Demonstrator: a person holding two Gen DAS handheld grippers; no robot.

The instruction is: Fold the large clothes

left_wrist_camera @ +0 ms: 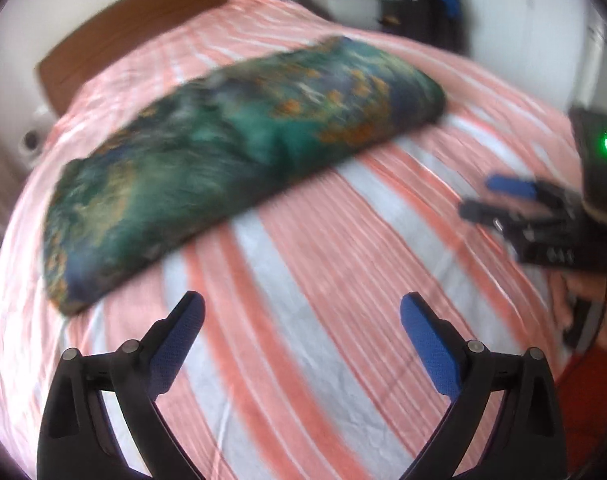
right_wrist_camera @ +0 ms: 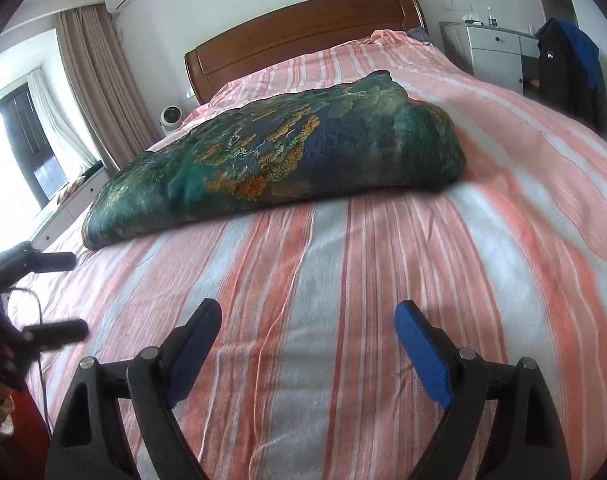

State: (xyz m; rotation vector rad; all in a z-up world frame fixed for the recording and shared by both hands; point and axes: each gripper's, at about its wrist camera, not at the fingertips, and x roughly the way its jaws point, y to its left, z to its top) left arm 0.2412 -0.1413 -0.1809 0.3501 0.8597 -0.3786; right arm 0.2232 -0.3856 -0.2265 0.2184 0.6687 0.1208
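A green and blue garment with orange patches (left_wrist_camera: 231, 148) lies folded into a long thick bundle across the middle of the bed; it also shows in the right wrist view (right_wrist_camera: 287, 156). My left gripper (left_wrist_camera: 301, 312) is open and empty above the striped cover, short of the bundle's near edge. My right gripper (right_wrist_camera: 307, 318) is open and empty, also short of the bundle. The right gripper (left_wrist_camera: 487, 196) shows at the right edge of the left wrist view, and the left gripper (right_wrist_camera: 71, 292) at the left edge of the right wrist view.
The bed has a pink, orange and white striped cover (right_wrist_camera: 383, 280) and a wooden headboard (right_wrist_camera: 303, 28). A white cabinet (right_wrist_camera: 491, 52) and a dark jacket (right_wrist_camera: 567, 68) stand to the right. A window with curtains (right_wrist_camera: 35, 140) is to the left.
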